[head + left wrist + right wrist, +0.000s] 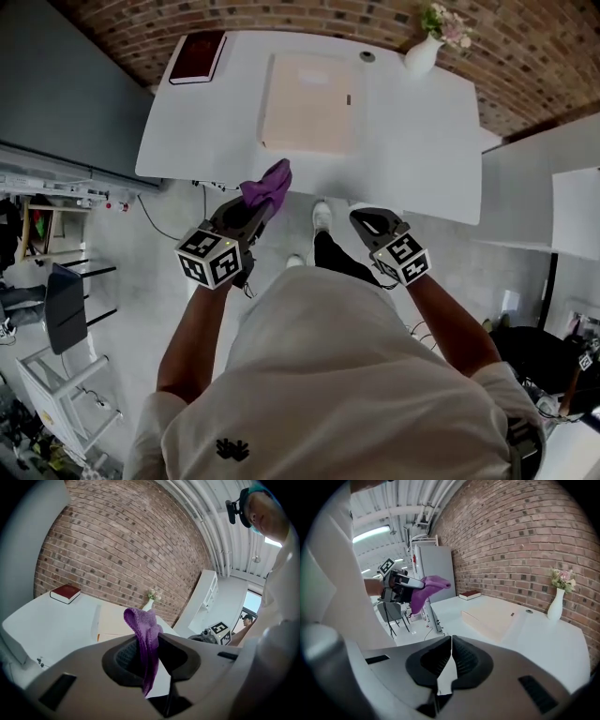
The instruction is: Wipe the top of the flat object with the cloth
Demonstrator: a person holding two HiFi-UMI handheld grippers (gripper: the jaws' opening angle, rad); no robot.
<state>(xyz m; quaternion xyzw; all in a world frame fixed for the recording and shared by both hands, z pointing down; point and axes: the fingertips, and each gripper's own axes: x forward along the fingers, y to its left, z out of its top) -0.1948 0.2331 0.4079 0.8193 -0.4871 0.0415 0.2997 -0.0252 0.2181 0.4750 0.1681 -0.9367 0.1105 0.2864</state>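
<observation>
The left gripper [255, 210] is squeezing a floppy purple cloth [269, 184] near the flat tan box [309, 103], while the shut right gripper [368, 218] is holding nothing.

White T-shirt [319, 375], black emblem [232, 450], white shoes [322, 216], grey left tool [265, 202], right tool [366, 218], black-and-white marker cubes [208, 258]

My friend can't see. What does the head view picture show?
The left gripper is shut on a purple cloth beside the white table; the right gripper is shut, empty. A flat beige object, red book and flower vase sit on the table.
</observation>
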